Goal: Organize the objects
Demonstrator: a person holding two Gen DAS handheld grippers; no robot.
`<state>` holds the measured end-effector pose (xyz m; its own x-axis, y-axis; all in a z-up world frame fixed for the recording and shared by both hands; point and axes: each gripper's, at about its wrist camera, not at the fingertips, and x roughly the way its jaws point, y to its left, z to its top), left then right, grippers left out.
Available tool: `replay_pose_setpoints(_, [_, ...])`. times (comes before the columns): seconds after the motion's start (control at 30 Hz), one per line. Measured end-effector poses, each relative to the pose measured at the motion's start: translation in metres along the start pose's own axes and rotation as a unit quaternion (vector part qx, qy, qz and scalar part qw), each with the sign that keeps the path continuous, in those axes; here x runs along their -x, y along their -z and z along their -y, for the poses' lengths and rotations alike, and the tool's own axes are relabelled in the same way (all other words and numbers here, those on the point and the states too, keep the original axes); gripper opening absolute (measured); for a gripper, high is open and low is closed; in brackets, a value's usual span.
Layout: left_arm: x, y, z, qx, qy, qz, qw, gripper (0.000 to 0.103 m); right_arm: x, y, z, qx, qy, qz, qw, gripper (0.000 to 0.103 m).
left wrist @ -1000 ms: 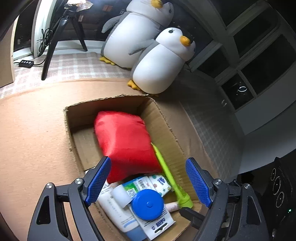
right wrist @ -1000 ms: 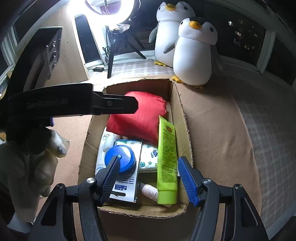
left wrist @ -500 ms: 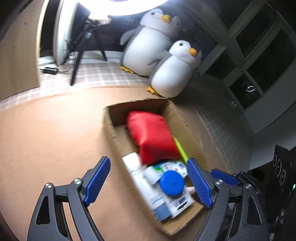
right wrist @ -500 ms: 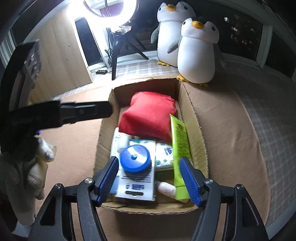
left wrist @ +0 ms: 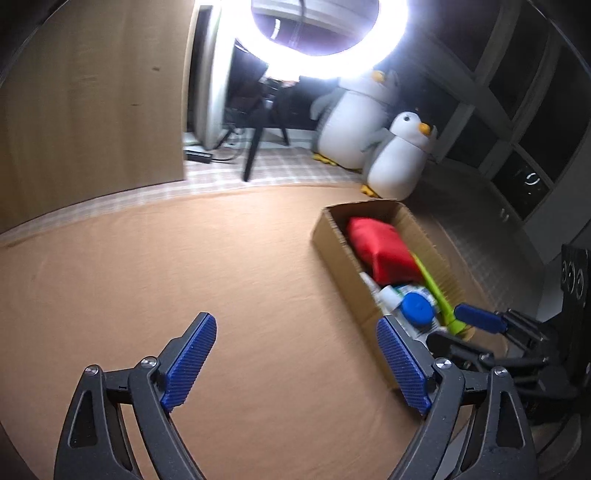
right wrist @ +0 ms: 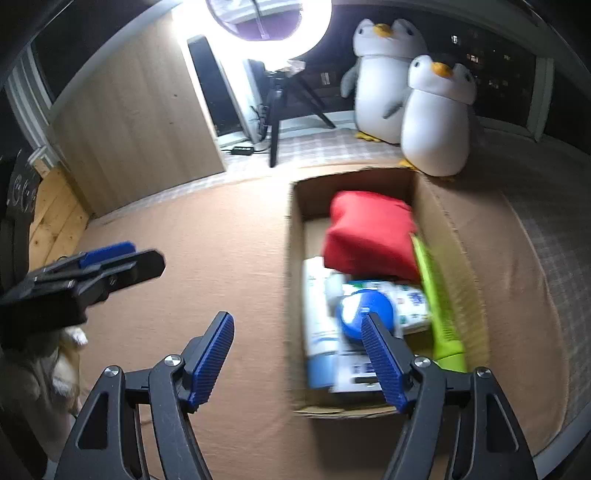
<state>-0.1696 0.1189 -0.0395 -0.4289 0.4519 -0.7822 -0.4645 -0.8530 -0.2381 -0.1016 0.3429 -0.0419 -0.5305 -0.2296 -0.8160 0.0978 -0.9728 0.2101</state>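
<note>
Everything in the cardboard box [right wrist: 295,236] is smeared by blur, so the labels on the white packs [right wrist: 406,299] can't be read. The red pouch [right wrist: 369,232] covers whatever's under it, and the right gripper's near finger [right wrist: 380,358] hides part of the blue lid [right wrist: 354,314].

Right tool [right wrist: 297,356]: jaws wide apart, empty, above the tan surface [right wrist: 221,236] at the box's near-left corner.
Left tool [right wrist: 110,258]: reaches in from the left edge; how its jaws stand cannot be told.
Cardboard box [right wrist: 295,258]: open-topped, on the surface.
Red pouch [right wrist: 369,236]: in the far half of the box.
Green tube [right wrist: 439,306]: along the right wall, cap end nearest.
Blue lid [right wrist: 364,314]: round, on packets near the front.
Penguin plushies [right wrist: 436,118]: two, just behind the box.
Ring light [right wrist: 269,22]: glowing on its tripod.
</note>
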Motion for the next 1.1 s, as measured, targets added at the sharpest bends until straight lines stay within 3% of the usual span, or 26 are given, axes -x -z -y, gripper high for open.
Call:
replay_pose_setpoints(0.47, [0.068,0.064,-0.079,0.019,-0.085,0.006,0.9961,0.093,0.006,0.015,-0.094,0.032,-0.011,0.025,0.999,0.073])
replay_pose_setpoints(0.77, [0.088,0.107,-0.121,0.054,-0.119,-0.002,0.9914,0.093,-0.004,0.039,-0.144,0.054,-0.006,0.024,0.998,0.075])
replay_pose_setpoints(1.1, [0.095,0.126,-0.150,0.079,-0.140,-0.005,0.9870,0.093,-0.012,0.062,-0.183,0.087,-0.001,0.014,0.996,0.075])
